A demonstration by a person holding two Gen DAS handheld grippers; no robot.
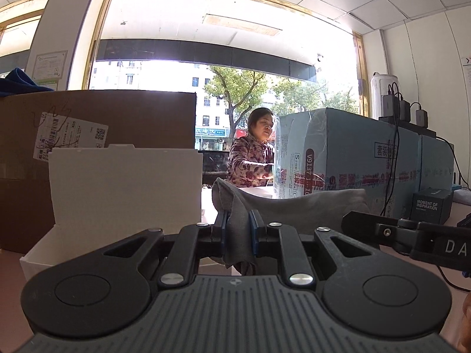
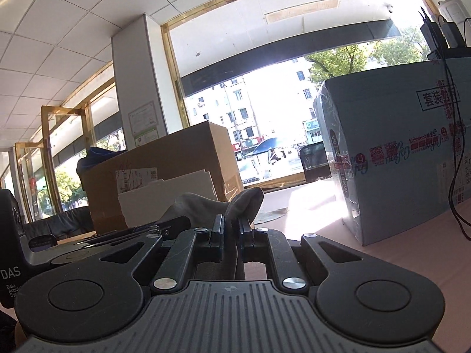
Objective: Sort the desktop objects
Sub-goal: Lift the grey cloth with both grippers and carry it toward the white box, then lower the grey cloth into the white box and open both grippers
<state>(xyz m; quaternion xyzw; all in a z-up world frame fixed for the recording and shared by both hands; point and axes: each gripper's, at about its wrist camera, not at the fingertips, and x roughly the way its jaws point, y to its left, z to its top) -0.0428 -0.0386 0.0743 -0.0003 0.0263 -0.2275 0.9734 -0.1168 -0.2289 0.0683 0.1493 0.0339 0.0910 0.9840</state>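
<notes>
The left tongs [image 1: 238, 220] sit nearest the left wrist camera, closed on one end of a grey sock [image 1: 294, 206]. The sock is soft, plain knit, creased where it is pinched, with a loose fold hanging below the fingers. Its long axis runs roughly sideways, stretched off to the right, where the right tongs [image 2: 231, 225] are clamped on the other end. It hangs above the pink surface [image 2: 412, 253], just right of an open white box [image 1: 123, 182], with a brown carton [image 1: 97, 117] behind.
</notes>
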